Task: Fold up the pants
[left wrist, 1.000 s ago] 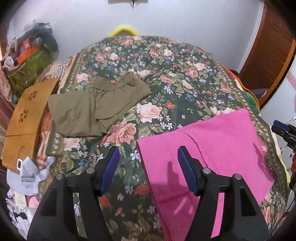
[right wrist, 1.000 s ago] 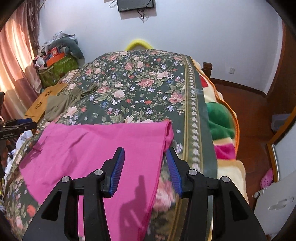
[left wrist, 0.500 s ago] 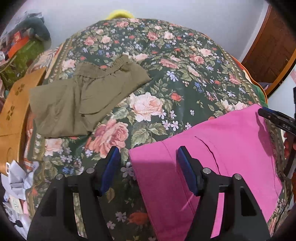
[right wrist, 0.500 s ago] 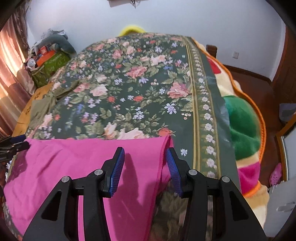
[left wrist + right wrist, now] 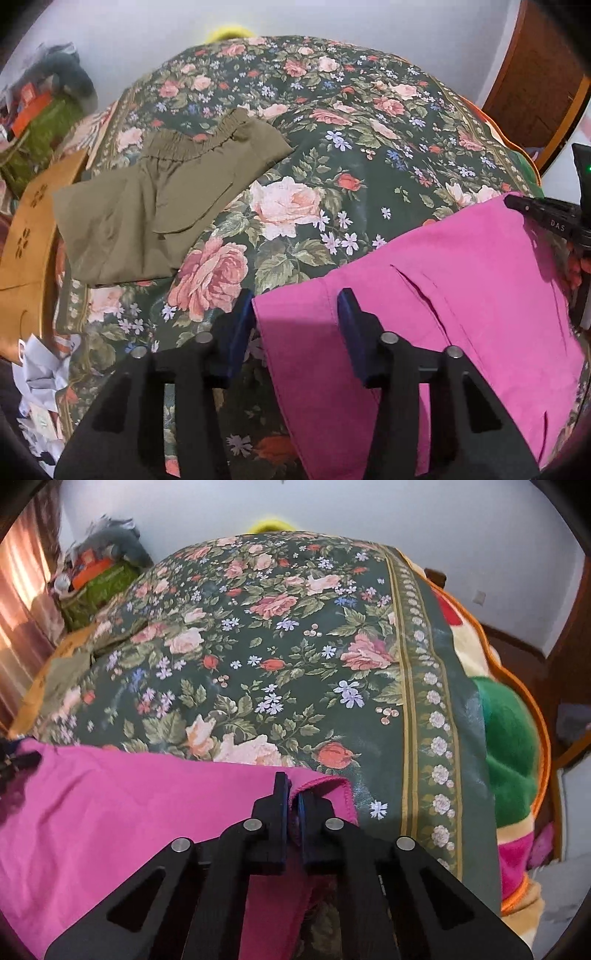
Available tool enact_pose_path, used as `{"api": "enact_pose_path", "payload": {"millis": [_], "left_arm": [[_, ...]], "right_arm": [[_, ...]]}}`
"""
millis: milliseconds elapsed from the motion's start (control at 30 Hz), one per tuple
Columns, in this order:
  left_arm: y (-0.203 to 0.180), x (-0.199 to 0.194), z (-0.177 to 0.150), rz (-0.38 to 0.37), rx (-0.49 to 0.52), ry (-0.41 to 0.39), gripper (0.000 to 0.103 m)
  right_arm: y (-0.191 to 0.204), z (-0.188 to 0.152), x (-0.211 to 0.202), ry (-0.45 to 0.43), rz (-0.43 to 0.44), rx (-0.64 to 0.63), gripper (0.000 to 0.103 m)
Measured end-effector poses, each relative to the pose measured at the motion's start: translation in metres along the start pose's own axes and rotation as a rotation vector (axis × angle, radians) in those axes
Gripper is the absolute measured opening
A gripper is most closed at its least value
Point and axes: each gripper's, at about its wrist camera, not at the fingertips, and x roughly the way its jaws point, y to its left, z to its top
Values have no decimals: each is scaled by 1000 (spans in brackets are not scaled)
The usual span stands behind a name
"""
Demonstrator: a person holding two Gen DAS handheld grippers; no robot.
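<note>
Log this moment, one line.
right gripper: shut on pink pants corner | left gripper: open, astride opposite corner | olive pants: folded aside

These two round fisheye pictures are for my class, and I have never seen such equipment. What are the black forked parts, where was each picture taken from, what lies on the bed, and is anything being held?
No robot here: a person holds a two-fingered claw in each hand, with a camera on each looking along its fingers. One picture comes from the left claw, which is open around the corner of the pink pants. The other comes from the right claw, shut on the far corner of those pants. They lie on a floral bedspread, where olive pants already sit folded.
</note>
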Motion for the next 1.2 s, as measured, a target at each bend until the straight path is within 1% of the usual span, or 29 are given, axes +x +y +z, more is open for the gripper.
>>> {"api": "enact_pose_path", "payload": {"millis": [133, 200, 233, 267, 300, 400, 500, 600, 667, 733, 767, 800, 833, 867, 900, 933, 967, 1033, 1067, 1133, 1200], "left_arm": [[0, -2, -6, 46, 17, -10, 41], [0, -3, -8, 68, 25, -16, 40], [0, -4, -9, 93, 24, -20, 30], [1, -3, -10, 182, 32, -20, 22], [4, -2, -11, 204, 38, -18, 22], [21, -5, -14, 112, -34, 3, 22], [25, -11, -16, 106, -33, 2, 22], [20, -20, -18, 109, -4, 1, 22], [15, -27, -17, 102, 10, -6, 23], [10, -35, -14, 89, 14, -22, 24], [8, -40, -12, 79, 14, -30, 25], [6, -45, -9, 65, 11, -41, 30], [3, -50, -7, 50, 8, -56, 36], [0, -55, -4, 39, 6, -68, 40], [-4, -61, -1, 25, 6, -84, 48], [-7, -64, 2, 14, 9, -98, 53], [-12, -68, 4, 4, 14, -110, 56], [-19, -73, 9, -11, 29, -117, 71], [-22, -73, 10, -14, 35, -115, 75], [-28, -71, 13, -15, 44, -100, 88], [-30, -64, 13, -17, 45, -76, 89]], "right_arm": [[5, 0, 2, -12, -72, -46, 0], [6, 0, 4, -15, -93, -55, 0], [6, -1, 4, -18, -106, -57, 0], [7, -1, 5, -18, -120, -60, 0], [7, 0, 5, -18, -127, -63, 0], [8, 0, 3, -21, -138, -66, 0], [8, 2, -4, -34, -171, -56, 0], [7, 5, -18, -43, -177, -32, 10], [11, 8, -31, -69, -167, -36, 21], [19, 10, -47, -108, -145, -51, 42], [23, 12, -54, -125, -129, -57, 46], [29, 13, -59, -138, -110, -64, 49], [36, 14, -66, -148, -80, -74, 51], [42, 15, -69, -149, -60, -81, 52], [50, 16, -72, -145, -30, -90, 58], [57, 17, -74, -142, 3, -96, 63], [64, 17, -74, -143, 29, -100, 65], [79, 17, -73, -133, 88, -106, 72], [83, 16, -70, -124, 110, -107, 73], [95, 16, -61, -87, 170, -102, 73], [104, 13, -51, -50, 209, -95, 73]]}}
